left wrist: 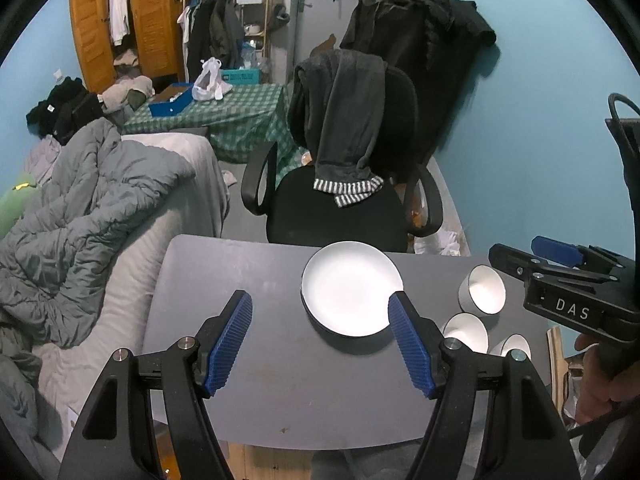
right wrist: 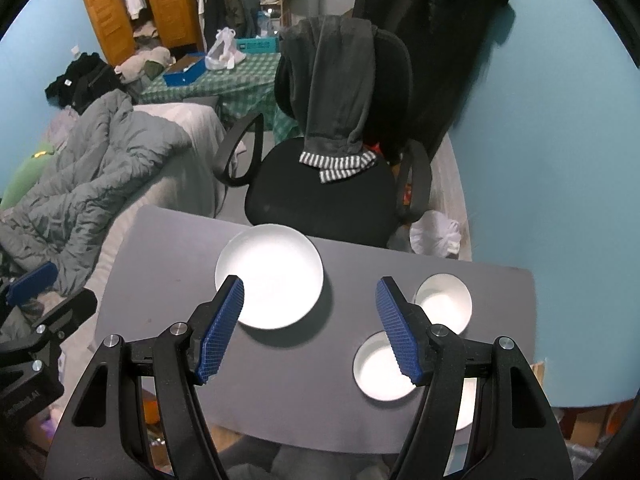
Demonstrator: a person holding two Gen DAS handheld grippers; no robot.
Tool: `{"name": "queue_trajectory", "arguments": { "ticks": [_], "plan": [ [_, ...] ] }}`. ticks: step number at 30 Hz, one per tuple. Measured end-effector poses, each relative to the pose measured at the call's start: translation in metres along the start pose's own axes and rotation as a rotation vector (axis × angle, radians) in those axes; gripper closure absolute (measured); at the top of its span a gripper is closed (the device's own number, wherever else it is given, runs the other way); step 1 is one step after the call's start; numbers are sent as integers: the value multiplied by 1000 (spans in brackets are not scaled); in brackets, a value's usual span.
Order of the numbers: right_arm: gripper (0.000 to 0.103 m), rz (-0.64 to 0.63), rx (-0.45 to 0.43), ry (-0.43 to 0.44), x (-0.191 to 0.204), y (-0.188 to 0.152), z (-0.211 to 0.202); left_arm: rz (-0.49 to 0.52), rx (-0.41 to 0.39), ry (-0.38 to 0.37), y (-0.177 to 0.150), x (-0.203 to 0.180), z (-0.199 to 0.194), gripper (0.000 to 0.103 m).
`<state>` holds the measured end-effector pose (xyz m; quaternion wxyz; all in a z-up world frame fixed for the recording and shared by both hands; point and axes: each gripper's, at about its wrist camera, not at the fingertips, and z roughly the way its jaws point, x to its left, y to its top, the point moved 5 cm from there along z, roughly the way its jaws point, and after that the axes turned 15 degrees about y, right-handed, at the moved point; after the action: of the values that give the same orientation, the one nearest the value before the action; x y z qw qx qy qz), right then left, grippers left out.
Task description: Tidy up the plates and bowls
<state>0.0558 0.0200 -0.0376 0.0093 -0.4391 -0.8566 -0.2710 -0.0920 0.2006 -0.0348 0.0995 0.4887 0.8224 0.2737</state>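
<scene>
Left gripper (left wrist: 320,344) fingers spread, holding nothing | plate (left wrist: 352,288) just past right fingertip | right gripper (right wrist: 310,330) fingers spread, holding nothing | bowls (right wrist: 382,366) beside right finger

The left gripper (left wrist: 320,344) is held level and pointing forward, its 2 blue-padded fingers (left wrist: 232,340) spread wide with nothing between them. The right gripper (right wrist: 310,328) is posed the same way, jaws wide apart and gripping nothing. In the left wrist view, the right gripper (left wrist: 560,268) appears at the right edge, with the person's right hand (left wrist: 604,376) wrapped around its handle.
</scene>
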Motion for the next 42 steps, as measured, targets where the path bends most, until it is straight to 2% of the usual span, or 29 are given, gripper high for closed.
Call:
{"name": "queue_trajectory", "arguments": {
  "ticks": [8,17,34,42],
  "plan": [
    [35,13,-30,-15,8,-16,-23,-16,-20,-27,-6,3,-15,31],
    [35,70,-48,-43,-3,-37,-47,37,-28,-69,-14,-12,-23,31],
    [35,229,-108,-164,-56,-70,-101,201,-37,-216,-18,-84,-48,31],
    [35,302,-138,-191,-79,-88,-123,262,-35,-271,-23,-118,-60,31]
  ]
}}
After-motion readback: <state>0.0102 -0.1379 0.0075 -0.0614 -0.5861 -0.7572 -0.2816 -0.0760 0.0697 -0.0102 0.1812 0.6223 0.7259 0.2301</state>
